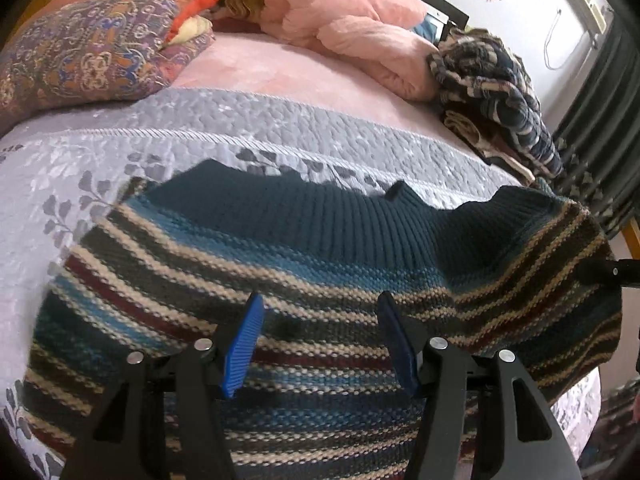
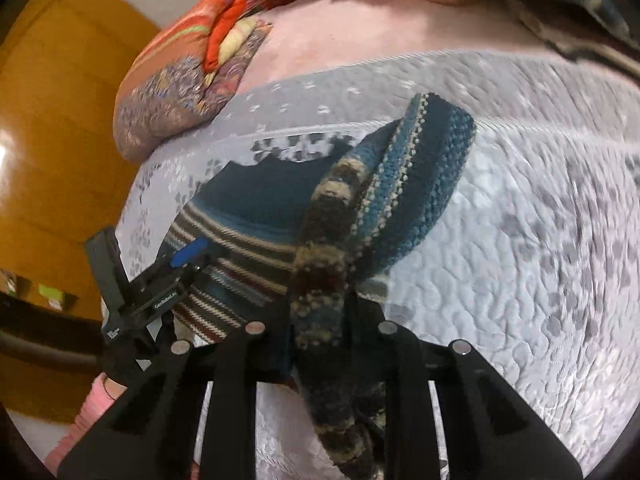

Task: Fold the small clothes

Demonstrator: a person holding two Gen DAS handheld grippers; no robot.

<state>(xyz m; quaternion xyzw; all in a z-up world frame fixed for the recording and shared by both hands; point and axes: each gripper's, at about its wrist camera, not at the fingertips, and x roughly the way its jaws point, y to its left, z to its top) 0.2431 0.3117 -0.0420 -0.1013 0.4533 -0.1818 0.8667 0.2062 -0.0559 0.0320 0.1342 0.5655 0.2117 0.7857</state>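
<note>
Striped knit sweater (image 1: 304, 280) lies on the quilted bedspread (image 1: 280, 128), folding barely begun: right claw (image 2: 320, 312) grasping its lifted side, left claw (image 1: 320, 340) released above its middle.

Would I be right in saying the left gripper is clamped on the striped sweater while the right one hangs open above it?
Not quite, the sides are swapped. The right gripper is clamped on the striped sweater, as the right wrist view shows; the left gripper hangs open above it.
</note>
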